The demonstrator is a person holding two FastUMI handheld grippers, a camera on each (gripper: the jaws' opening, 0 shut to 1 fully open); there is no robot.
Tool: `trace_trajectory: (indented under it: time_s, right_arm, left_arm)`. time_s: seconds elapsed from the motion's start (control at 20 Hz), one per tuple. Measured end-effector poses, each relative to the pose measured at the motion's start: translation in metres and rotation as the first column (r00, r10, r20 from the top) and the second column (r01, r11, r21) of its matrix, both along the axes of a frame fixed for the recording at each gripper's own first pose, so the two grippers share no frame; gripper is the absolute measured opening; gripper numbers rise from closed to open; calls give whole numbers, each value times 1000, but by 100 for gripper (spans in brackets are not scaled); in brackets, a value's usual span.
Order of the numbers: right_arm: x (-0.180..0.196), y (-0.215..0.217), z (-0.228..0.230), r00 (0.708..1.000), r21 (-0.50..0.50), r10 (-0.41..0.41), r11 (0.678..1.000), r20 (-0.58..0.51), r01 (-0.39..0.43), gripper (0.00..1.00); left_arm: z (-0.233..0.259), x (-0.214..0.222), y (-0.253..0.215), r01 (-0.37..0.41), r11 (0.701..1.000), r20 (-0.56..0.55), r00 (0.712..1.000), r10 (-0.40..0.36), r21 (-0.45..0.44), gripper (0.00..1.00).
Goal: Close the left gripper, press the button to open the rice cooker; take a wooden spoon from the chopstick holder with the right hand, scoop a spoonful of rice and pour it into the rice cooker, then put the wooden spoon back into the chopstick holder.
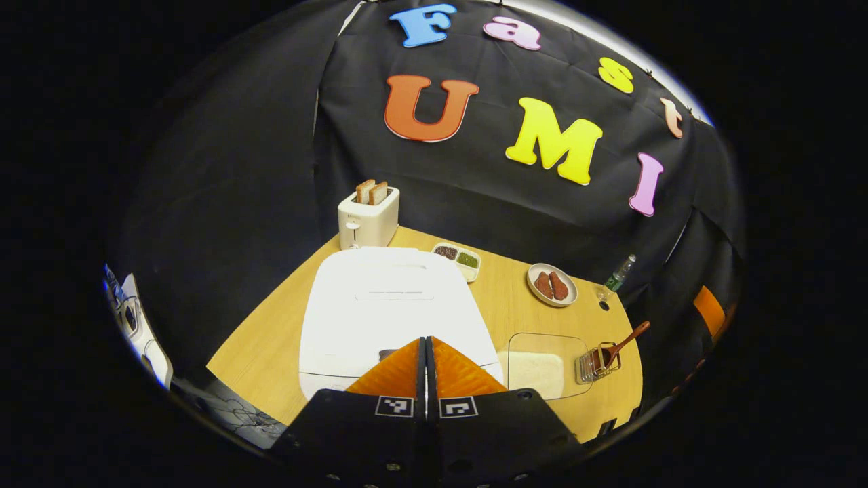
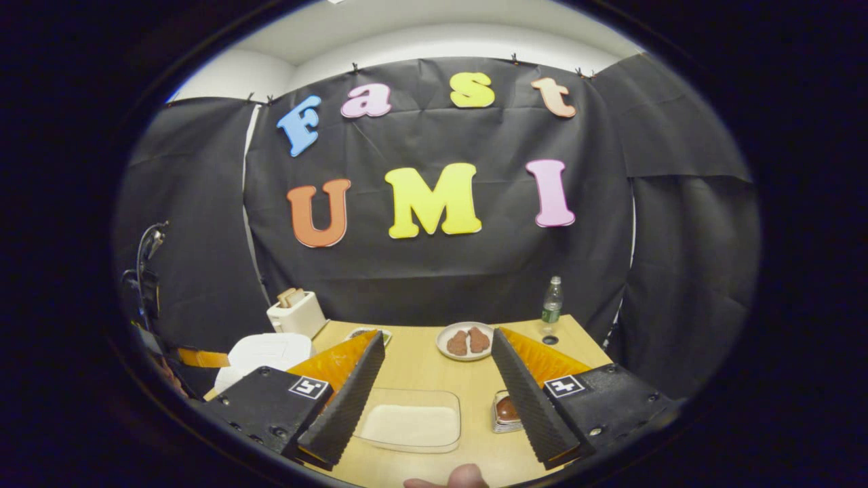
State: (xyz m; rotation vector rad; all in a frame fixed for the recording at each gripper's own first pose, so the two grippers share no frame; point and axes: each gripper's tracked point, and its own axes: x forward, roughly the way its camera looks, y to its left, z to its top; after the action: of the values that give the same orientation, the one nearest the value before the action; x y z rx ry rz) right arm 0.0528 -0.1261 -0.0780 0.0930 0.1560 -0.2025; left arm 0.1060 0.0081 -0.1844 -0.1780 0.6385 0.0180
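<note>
In the left gripper view, the white rice cooker (image 1: 380, 305) sits lid-down on the wooden table, directly ahead. My left gripper (image 1: 426, 340) is shut with nothing between its fingers, its tips over the cooker's front edge beside a small dark button (image 1: 387, 354). The wooden spoon (image 1: 624, 342) leans in the wire chopstick holder (image 1: 597, 362) to the right. A clear tub of rice (image 1: 539, 369) lies between cooker and holder. In the right gripper view, my right gripper (image 2: 437, 337) is open above the rice tub (image 2: 410, 423), with the chopstick holder (image 2: 505, 411) by its right finger and the cooker (image 2: 261, 356) at left.
A toaster (image 1: 368, 217) with bread stands behind the cooker. A two-part dish of grains (image 1: 458, 259), a plate of brown food (image 1: 551, 285) and a bottle (image 1: 617, 274) line the back of the table. A person's fingertip (image 2: 461, 478) shows at the right gripper view's bottom.
</note>
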Motion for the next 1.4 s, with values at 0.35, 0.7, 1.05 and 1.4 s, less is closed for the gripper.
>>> trace_trajectory:
  time_s: [0.35, 0.7, 1.05, 1.4]
  right_arm:
    - [8, -20, -25, 998, 30, -32, 999, -59, 34, 100]
    - [4, -22, -34, 997, 54, -37, 998, -74, 41, 100]
    - [-8, -39, -19, 996, 24, -69, 997, -48, 70, 100]
    - [-23, -74, -8, 992, 15, -117, 993, -45, 118, 100]
  left_arm:
    - [-48, 12, 12, -38, 999, -96, 995, 37, -12, 0]
    - [-59, 7, 14, -47, 998, -187, 982, 40, -36, 0]
    - [-29, 19, 14, -111, 990, -80, 991, 104, -91, 1]
    - [65, 58, 13, -92, 996, 212, 973, 88, 12, 19]
